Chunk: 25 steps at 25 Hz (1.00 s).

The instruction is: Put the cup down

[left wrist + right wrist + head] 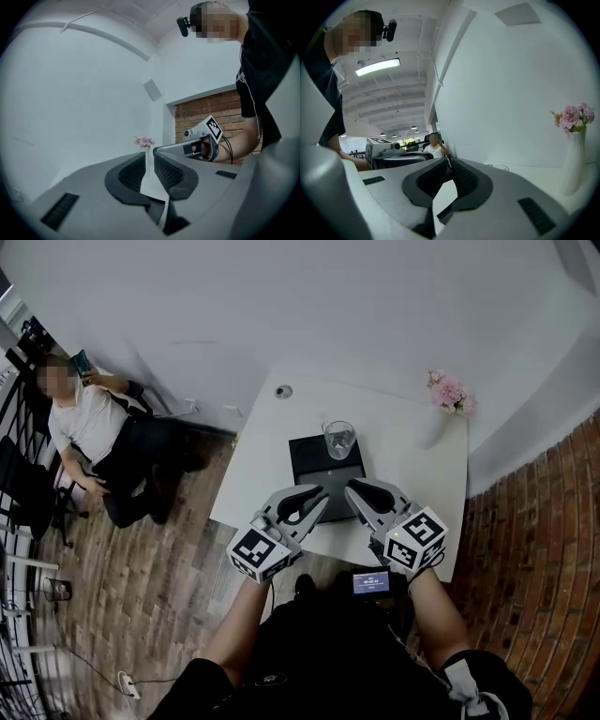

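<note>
I am seeing the cup [339, 439] standing upright on a dark tray [314, 465] in the middle of the white table [412, 474], so I am judging it already put down.

Neither gripper is holding it. The left gripper [319, 495] is hovering just near of the tray with its fingers narrow and nothing between them. The right gripper [354, 489] is sitting beside it with its fingers closed together and empty.

Both sets of tips are pointing at the glass, so a forward nudge risks tipping it or sliding the tray.

A vase of pink flowers [437, 423] is standing at the far right, well apart, and a small round fitting [283, 391] is lying far left. A seated person [89, 423] is off to the left, away from the table. Nothing is blocking a straight pull-back.
</note>
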Each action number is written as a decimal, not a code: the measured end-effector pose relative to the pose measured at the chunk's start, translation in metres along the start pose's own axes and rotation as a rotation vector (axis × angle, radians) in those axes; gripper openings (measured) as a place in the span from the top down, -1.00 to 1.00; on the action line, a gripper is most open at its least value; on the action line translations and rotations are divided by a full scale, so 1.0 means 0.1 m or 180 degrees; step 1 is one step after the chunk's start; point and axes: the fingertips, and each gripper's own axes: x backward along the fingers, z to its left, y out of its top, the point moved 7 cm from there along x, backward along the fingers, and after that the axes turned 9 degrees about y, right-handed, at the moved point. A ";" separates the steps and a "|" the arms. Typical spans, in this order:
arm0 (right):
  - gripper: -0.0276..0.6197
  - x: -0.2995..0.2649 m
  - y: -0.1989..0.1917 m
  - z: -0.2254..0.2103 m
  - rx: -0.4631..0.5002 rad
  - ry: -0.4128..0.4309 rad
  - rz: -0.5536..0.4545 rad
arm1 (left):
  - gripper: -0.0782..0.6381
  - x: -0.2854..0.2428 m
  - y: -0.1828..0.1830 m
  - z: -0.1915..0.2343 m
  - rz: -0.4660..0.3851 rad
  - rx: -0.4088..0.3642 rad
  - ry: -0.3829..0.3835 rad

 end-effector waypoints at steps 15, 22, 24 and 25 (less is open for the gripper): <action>0.88 -0.02 0.00 0.07 0.0166 -0.0054 0.0091 | 0.76 -0.05 -0.03 -0.04 0.0055 0.0039 -0.0113; 0.88 -0.04 0.01 0.04 0.0214 -0.0057 0.0096 | 0.76 -0.08 -0.04 -0.05 0.0077 0.0021 -0.0136; 0.88 -0.04 0.01 0.03 0.0214 -0.0068 0.0089 | 0.76 -0.08 -0.03 -0.04 0.0067 0.0031 -0.0140; 0.88 -0.05 0.01 0.03 0.0215 -0.0076 0.0087 | 0.76 -0.08 -0.03 -0.04 0.0060 0.0038 -0.0147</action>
